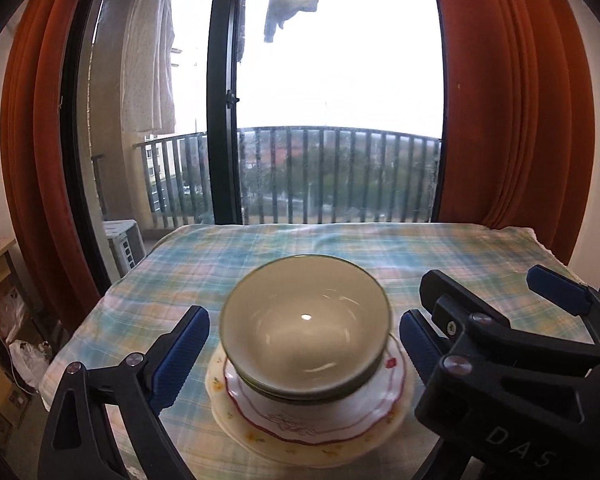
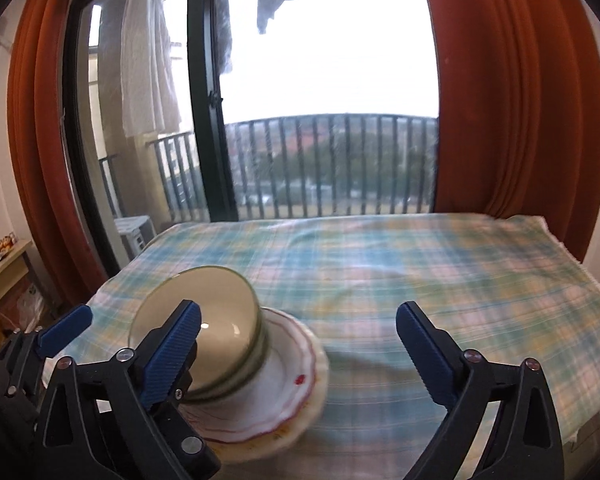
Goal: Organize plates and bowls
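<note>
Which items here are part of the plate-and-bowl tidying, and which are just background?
Part of the job:
- green-rimmed bowls, stacked on top
- red-rimmed plate under them
- yellow-flowered plate at the bottom
- left gripper and right gripper, both open, holding nothing

Just there:
- checked tablecloth
- orange curtains
- hanging laundry
- balcony railing

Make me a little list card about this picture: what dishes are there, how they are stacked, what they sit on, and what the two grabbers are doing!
top: green-rimmed bowls, nested, at least two
under them: red-rimmed plate
bottom: cream flowered plate
surface: plaid tablecloth
left gripper: open, one finger on each side of the stack, touching nothing
right gripper: open, holding nothing, the stack behind its left finger
background: balcony door, orange curtains
</note>
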Available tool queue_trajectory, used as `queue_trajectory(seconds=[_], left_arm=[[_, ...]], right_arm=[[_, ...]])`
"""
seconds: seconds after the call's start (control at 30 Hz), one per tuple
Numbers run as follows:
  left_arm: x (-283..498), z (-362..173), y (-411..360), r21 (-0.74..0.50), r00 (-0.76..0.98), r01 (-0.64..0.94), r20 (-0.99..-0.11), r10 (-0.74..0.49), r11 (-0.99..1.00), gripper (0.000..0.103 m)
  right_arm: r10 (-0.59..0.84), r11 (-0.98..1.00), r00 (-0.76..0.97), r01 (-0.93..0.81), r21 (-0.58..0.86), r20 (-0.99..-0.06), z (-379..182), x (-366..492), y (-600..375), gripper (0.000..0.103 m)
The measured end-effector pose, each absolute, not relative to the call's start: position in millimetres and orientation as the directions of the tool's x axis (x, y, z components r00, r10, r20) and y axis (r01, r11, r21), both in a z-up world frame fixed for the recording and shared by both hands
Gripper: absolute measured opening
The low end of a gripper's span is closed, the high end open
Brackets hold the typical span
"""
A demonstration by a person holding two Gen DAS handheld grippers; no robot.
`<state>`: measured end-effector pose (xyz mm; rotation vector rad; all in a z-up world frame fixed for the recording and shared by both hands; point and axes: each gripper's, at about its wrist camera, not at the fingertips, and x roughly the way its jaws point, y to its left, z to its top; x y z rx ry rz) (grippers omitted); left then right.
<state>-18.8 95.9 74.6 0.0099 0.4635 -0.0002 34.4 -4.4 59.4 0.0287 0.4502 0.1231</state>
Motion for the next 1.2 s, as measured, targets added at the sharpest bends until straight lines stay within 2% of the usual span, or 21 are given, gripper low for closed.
queue_trajectory(seconds=[0.27, 0.37, 0.47, 0.83, 1.0, 1.2], left_arm=[[-35.1, 57.8, 74.5, -0.007, 0.912, 0.014, -0.41, -0.016, 1.0, 0.103], [-36.2, 50.6, 68.5, -0.041, 0.905, 0.016, -0.425, -0.032, 0.999, 0.103], [-41.7, 46.5, 57.5, -0.015, 0.91, 0.009, -0.414, -0.015, 1.0, 0.103], [-42.6, 25.0, 34.8, -0.003, 0.905, -0.021, -0.424, 0.017, 1.0, 0.103], [-37.7, 24.2, 33.5, -0.024, 0.905, -0.028, -0.425, 0.015, 0.999, 0.103], [-38.7, 26.8, 23.2, 0.011, 0.921, -0.024, -0.389, 0.027, 1.0, 0.103]], right_arm=[[0.078, 0.997, 0.915, -0.067, 0.043, -0.397, 46.9, 0.1, -47.3, 0.102], [0.061, 0.997, 0.921, -0.043, 0.057, -0.385, 41.4, -10.9, -64.3, 0.102], [0.045, 0.998, 0.926, -0.026, 0.057, -0.374, 32.7, -18.7, -83.9, 0.102], [0.035, 0.998, 0.928, -0.012, 0.066, -0.37, 5.4, -19.5, -128.3, 0.103], [0.013, 1.0, 0.934, -0.004, 0.026, -0.357, 2.4, -15.7, -135.1, 0.103], [0.034, 0.999, 0.935, -0.019, 0.045, -0.354, 1.9, -10.7, -140.5, 0.103]])
